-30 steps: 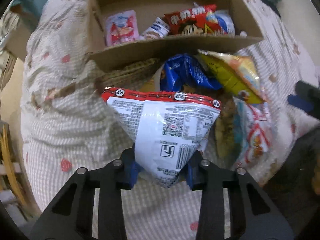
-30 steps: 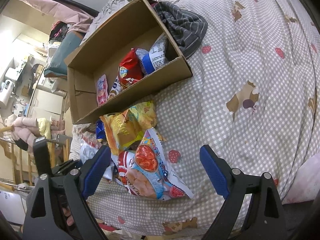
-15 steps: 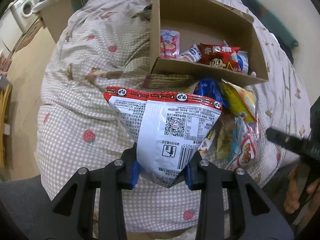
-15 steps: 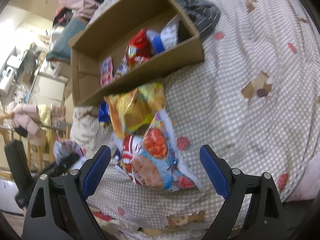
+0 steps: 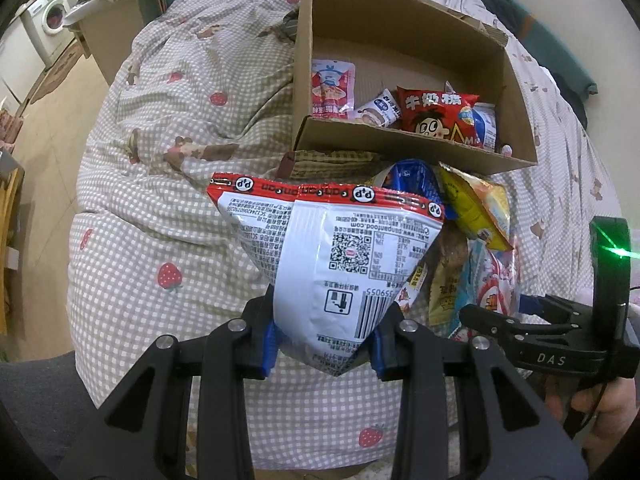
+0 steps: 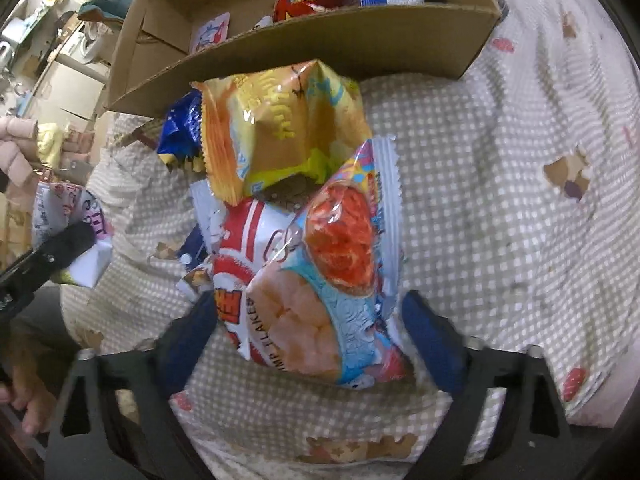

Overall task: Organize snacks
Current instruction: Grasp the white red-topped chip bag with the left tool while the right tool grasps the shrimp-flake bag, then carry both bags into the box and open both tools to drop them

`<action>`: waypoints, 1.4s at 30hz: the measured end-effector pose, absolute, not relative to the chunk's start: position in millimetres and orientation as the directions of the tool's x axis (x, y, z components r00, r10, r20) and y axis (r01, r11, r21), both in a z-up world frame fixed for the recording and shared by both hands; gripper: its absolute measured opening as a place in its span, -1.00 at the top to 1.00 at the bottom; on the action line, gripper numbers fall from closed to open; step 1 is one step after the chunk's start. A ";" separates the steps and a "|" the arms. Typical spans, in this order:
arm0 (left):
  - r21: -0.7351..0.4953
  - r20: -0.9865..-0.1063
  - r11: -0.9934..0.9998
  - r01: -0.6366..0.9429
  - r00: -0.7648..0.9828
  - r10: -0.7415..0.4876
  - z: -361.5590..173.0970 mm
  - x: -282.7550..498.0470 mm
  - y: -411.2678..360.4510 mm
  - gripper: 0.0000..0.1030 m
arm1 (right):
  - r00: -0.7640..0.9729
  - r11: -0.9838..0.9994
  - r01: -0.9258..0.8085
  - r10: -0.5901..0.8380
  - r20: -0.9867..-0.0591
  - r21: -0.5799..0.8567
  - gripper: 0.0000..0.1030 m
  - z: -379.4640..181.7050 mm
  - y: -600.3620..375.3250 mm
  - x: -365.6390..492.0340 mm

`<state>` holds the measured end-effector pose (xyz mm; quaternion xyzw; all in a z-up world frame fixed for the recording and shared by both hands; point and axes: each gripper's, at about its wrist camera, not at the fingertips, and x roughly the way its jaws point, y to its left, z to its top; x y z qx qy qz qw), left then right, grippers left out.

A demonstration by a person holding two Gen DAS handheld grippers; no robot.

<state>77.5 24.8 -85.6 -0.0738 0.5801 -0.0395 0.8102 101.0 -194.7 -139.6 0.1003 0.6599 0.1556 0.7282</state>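
Note:
My left gripper (image 5: 324, 344) is shut on a white snack bag with a red top seam (image 5: 332, 256) and holds it above the checked bedspread. A cardboard box (image 5: 400, 148) lies beyond it with several snacks inside, among them a red packet (image 5: 436, 114) and a pink-white packet (image 5: 332, 90). My right gripper (image 6: 312, 332) is open, its blue pads on either side of a light-blue shrimp-flakes bag (image 6: 332, 292) on top of a snack pile. A yellow bag (image 6: 280, 128) and a blue bag (image 6: 180, 128) lie between that pile and the box (image 6: 320, 44).
The bed is covered by a checked quilt with strawberry prints (image 5: 168, 216). The right gripper's body shows at the right of the left wrist view (image 5: 560, 344). A washing machine (image 5: 48, 24) and floor lie to the far left. A dark teal cloth (image 5: 552, 52) lies beyond the box.
The right gripper has moved down and forward onto the snack pile, so the shrimp-flakes bag now sits between its pads. The left gripper has kept its bag, shifting little.

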 end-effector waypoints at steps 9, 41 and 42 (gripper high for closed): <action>-0.165 -0.930 0.985 -0.041 0.340 -0.142 -82.8 75.7 27.5 0.39 | 0.098 0.848 -0.132 0.526 -0.845 0.513 -0.02 -106.7 -216.1 85.4; -0.159 -0.844 0.986 -0.054 0.525 -0.108 -5.8 145.6 22.8 0.39 | 0.446 0.812 -0.067 0.544 -0.710 0.580 -0.02 -30.0 -269.1 143.6; -0.157 -0.842 0.987 -0.041 0.528 -0.112 -3.6 153.7 18.6 0.39 | 0.450 0.812 -0.073 0.544 -0.708 0.579 -0.02 -28.0 -267.9 152.4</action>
